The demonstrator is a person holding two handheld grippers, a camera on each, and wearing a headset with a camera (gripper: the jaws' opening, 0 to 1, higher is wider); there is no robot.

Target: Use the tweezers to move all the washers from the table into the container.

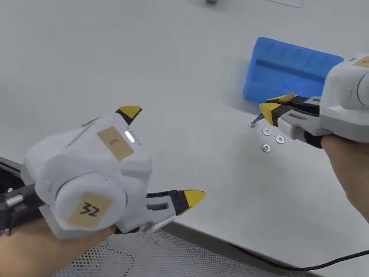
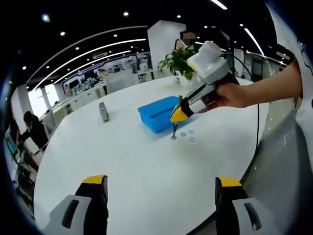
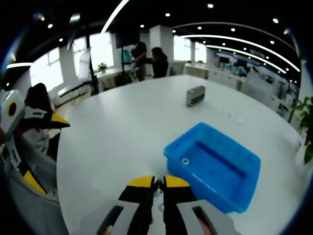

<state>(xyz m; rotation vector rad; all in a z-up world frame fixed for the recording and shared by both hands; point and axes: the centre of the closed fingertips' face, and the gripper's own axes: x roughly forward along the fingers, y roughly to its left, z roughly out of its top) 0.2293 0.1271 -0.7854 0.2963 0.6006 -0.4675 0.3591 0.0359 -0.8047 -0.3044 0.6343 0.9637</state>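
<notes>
Washers [image 1: 266, 132] loose on white table [image 1: 173, 69], small silver rings clustered just under and beside right gripper's fingertips. Blue container [image 1: 294, 75] just beyond those fingertips, open-topped, with one washer already inside, seen in right gripper view. Nearer camera, left gripper [image 1: 160, 154], fingers wide apart, holding nothing, well away from washers and container. Right gripper [image 1: 271, 109] with yellow-tipped fingers pressed together, clamped on tweezers [image 1: 254, 120], thin points angled down from fingertips and touching or nearly touching table beside nearest washer; cannot tell which. Likely hazards, judged from this layout: slim tweezers twisting or slipping between clamped fingers; points skidding on smooth table and flicking flat washer away from fingertips toward table edge; weak pinch on thin rim, dropping washer short of container wall; sweeping points nudging neighbouring washers, close together under fingertips.
</notes>
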